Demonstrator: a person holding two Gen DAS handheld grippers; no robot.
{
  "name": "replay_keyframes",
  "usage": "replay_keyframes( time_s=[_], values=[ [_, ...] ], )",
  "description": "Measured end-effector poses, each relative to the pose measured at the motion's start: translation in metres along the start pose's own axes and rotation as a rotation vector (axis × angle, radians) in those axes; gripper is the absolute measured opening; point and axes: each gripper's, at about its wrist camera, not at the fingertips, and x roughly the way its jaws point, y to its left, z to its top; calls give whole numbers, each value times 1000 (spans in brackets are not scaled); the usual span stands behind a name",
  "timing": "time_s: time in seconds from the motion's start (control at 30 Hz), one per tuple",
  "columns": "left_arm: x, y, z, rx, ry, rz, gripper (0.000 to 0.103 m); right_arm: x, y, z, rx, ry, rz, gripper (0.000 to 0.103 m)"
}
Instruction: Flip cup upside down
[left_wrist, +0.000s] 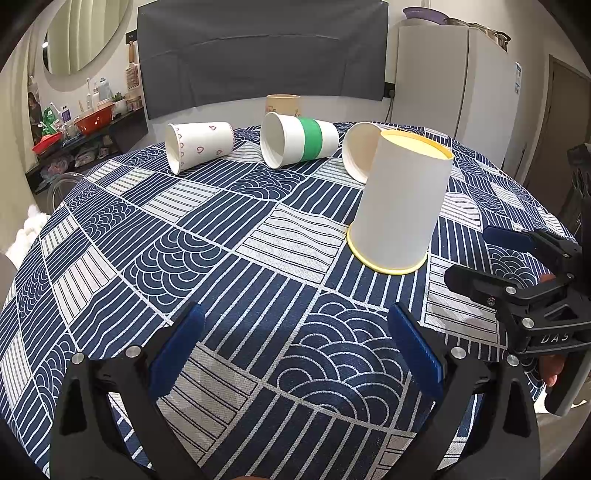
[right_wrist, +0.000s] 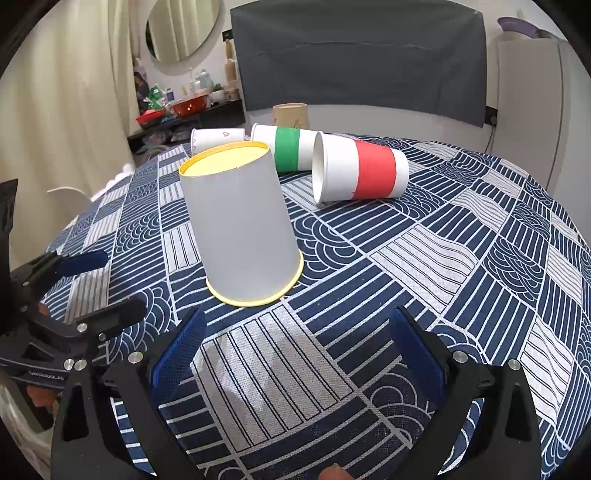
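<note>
A white cup with a yellow rim (left_wrist: 400, 199) stands upside down on the patterned tablecloth (left_wrist: 221, 258); it also shows in the right wrist view (right_wrist: 242, 225). My left gripper (left_wrist: 295, 347) is open and empty, in front of the cup and to its left. My right gripper (right_wrist: 295, 350) is open and empty, just in front of the cup; it also shows at the right edge of the left wrist view (left_wrist: 476, 258). The left gripper shows at the left edge of the right wrist view (right_wrist: 99, 284).
Several cups lie on their sides behind: a heart-print cup (left_wrist: 199, 146), a green-banded cup (left_wrist: 299, 140) and a red-banded cup (right_wrist: 360, 170). A tan cup (left_wrist: 283, 105) stands at the table's far edge. A grey covered chair (left_wrist: 262, 51) is beyond.
</note>
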Motion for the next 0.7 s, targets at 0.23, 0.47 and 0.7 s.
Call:
replay_keyframes(
  time_s=[0.23,0.47,0.7],
  values=[
    [0,-2,0,8,-5,8,97,1,0,0,-2,3,0,95],
    [-1,-1,-1,7,-4,7,97,2,0,0,0,5,1,95],
    [-1,-1,-1,7,-3,7,97,2,1,-1,0,5,4,95]
  ],
)
